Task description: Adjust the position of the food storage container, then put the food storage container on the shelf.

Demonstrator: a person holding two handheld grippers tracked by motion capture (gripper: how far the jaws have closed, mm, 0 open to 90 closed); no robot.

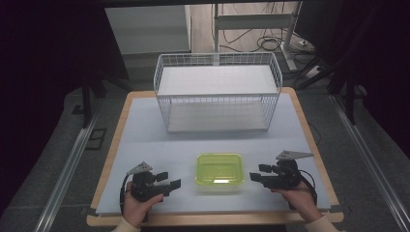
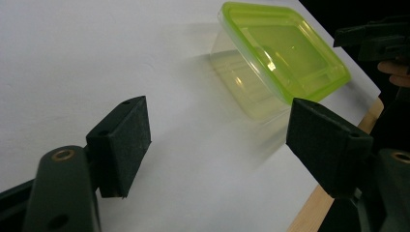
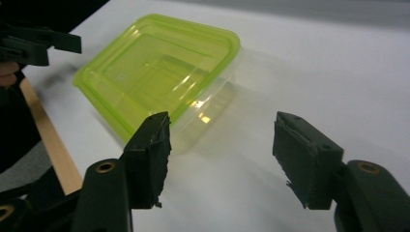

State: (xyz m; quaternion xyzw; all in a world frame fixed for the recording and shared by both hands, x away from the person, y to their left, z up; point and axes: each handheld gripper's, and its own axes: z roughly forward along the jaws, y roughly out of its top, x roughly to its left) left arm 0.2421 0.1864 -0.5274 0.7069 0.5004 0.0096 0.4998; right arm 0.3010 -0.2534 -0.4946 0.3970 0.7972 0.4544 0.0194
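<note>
While the left gripper (image 1: 170,180) rests at the table's (image 1: 145,125) near left with its jaws spread wide and empty, the green-lidded container (image 1: 220,171) sits between both tools, touching neither; the right gripper (image 1: 257,175) waits just beside it, jaws wide, nothing held.
</note>
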